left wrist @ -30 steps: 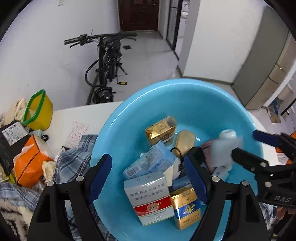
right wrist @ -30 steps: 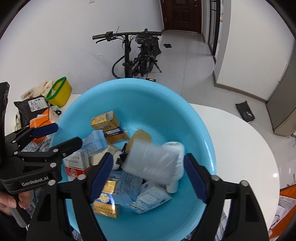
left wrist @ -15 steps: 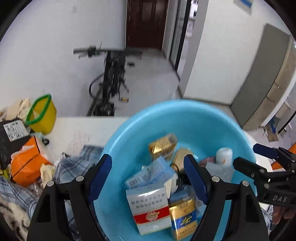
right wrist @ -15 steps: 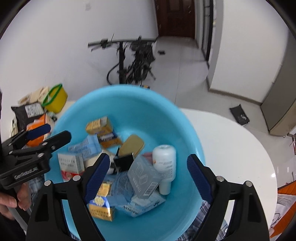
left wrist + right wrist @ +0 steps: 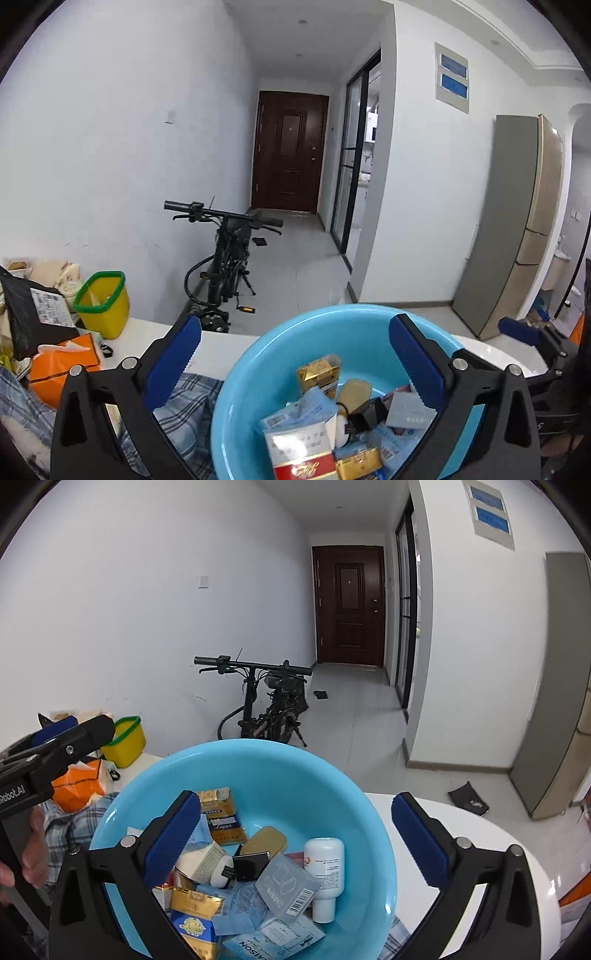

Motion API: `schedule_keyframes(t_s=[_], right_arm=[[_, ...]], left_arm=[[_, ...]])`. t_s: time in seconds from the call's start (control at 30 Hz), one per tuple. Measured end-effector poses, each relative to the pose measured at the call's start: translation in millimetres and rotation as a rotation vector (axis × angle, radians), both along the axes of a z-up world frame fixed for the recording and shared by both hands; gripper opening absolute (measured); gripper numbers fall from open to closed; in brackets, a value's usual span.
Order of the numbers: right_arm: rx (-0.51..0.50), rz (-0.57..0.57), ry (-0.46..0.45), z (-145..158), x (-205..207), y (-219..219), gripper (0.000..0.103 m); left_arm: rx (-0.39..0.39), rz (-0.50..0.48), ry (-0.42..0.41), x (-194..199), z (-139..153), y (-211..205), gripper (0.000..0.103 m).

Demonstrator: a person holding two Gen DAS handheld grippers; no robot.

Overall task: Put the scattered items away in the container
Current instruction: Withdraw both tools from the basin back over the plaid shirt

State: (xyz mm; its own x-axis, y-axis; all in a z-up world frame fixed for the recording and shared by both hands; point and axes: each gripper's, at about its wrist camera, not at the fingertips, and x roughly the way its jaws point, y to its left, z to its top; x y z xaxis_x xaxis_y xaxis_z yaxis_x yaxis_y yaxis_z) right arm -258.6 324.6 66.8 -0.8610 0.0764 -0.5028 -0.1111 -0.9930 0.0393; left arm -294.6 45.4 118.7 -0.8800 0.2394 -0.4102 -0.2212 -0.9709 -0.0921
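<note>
Now both tongs are seen spread wide and empty: the left gripper (image 5: 295, 362) and the right gripper (image 5: 295, 842) have just been opening, with nothing between their jaws. A second ago a grey carton (image 5: 287, 889) and a white bottle (image 5: 325, 871) were blurred in mid-air over the blue basin (image 5: 373, 812); they are now found lying still inside it, the carton just left of the bottle, among the gold packs (image 5: 221, 814) and blue sachets already heaped there. Both views have been tipped upward since then, so more of the room and the far bicycle (image 5: 229, 258) is shown. The release is judged complete. An orange tissue pack (image 5: 61, 363) and checked cloth (image 5: 188, 398) are left on the table (image 5: 472, 834) to the basin's left.
</note>
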Motion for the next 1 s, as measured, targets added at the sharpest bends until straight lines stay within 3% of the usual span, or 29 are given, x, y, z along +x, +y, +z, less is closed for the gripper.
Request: schedule_keyframes(t_s=[0.3, 0.43, 0.63, 0.73, 0.87, 1.0], right_arm=[[-0.030, 0.034, -0.020, 1.1, 24.5, -8.9, 0.103], [-0.024, 0.048, -0.043, -1.8, 41.0, -15.0, 0.103], [-0.116, 0.057, -0.011, -0.5, 89.5, -15.7, 0.103], [-0.133, 0.054, -0.006, 0.5, 113.9, -20.4, 0.103], [-0.087, 0.044, -0.036, 3.9, 143.6, -32.4, 0.103], [-0.072, 0.063, -0.039, 7.2, 156.7, -37.3, 0.103]], left_arm=[[-0.087, -0.031, -0.033, 38.7, -13.5, -4.6, 0.103], [-0.068, -0.045, -0.031, 62.7, -14.0, -14.4, 0.103], [0.003, -0.108, -0.074, 114.4, -13.1, -31.5, 0.103], [-0.017, -0.103, -0.076, 141.3, -13.2, -35.6, 0.103], [-0.033, -0.140, -0.104, 166.9, -12.6, -35.5, 0.103], [0.011, -0.183, -0.106, 183.6, -5.8, -33.0, 0.103]])
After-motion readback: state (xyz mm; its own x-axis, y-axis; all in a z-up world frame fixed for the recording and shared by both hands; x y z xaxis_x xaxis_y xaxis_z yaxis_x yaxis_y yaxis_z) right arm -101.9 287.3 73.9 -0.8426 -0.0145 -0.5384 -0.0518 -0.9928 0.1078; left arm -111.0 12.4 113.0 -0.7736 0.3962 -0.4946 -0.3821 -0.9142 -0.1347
